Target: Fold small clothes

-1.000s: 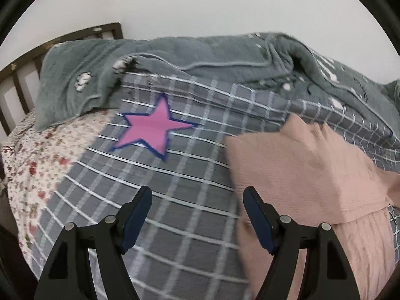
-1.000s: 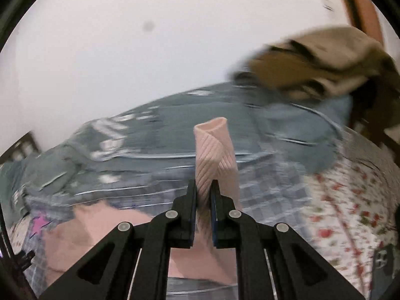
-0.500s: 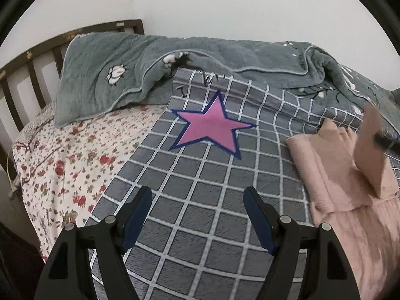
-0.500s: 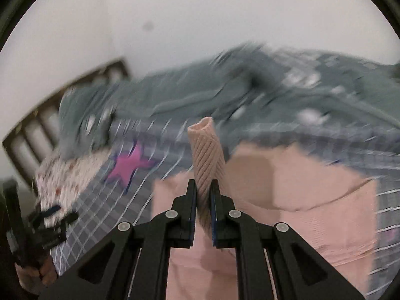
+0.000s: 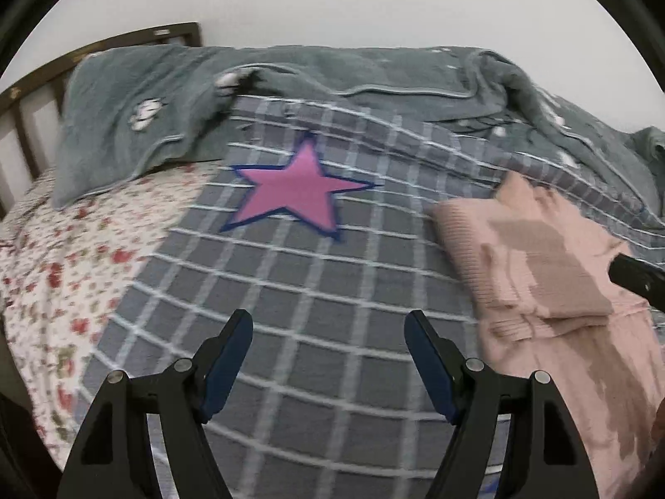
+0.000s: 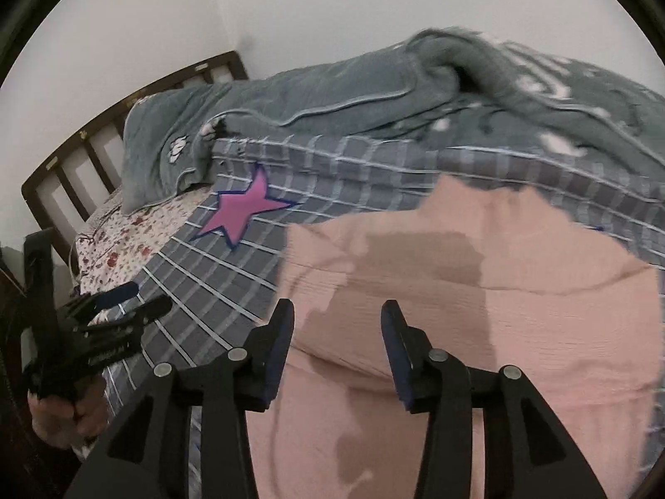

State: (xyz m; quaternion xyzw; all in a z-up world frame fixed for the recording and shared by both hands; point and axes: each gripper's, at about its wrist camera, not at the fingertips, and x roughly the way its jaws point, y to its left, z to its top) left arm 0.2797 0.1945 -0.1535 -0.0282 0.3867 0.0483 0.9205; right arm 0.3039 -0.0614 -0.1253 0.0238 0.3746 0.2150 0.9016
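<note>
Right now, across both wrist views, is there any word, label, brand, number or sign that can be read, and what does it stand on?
No text can be read in either view.
Pale lettering on the body of the left tool: too small and blurred to read.
Pink star on the grey checked cover: a shape only, no letters.
White marks on the grey-green blanket: blurred motifs, not writing.
Pink knit garment: no label shows.

The left gripper points forward and downward, its jaws standing wide apart with nothing between them. The right gripper also tilts downward; its jaws are opening and nothing is pressed between the pads. A hand holds the left gripper from below.
</note>
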